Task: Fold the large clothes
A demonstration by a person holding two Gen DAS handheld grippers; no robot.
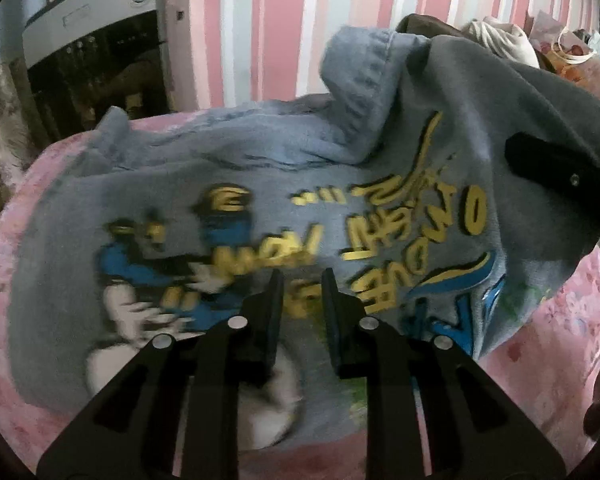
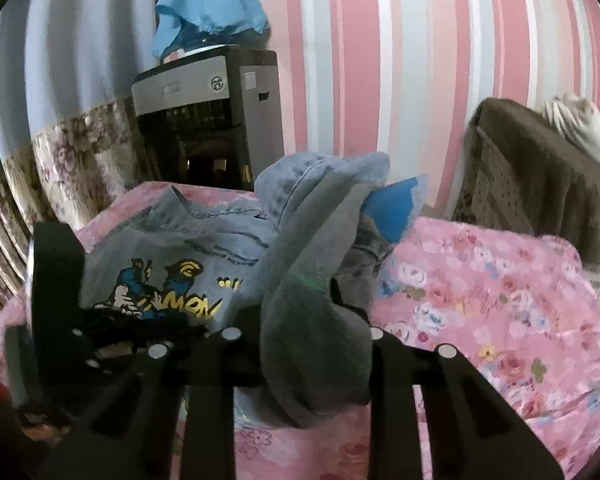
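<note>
While the left gripper (image 1: 302, 280) hovers parted, the right gripper (image 2: 300, 320) pinches the "MON"-printed sweatshirt (image 2: 204, 240).

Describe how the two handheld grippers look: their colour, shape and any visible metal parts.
The left gripper is matte black, with two flat wedge-shaped fingers on slotted linkage bars joined by round silver pins. The right gripper has the same black slotted bars and silver pins; grey cloth hides its fingertips. No cables, markings or sleeves are visible.
</note>
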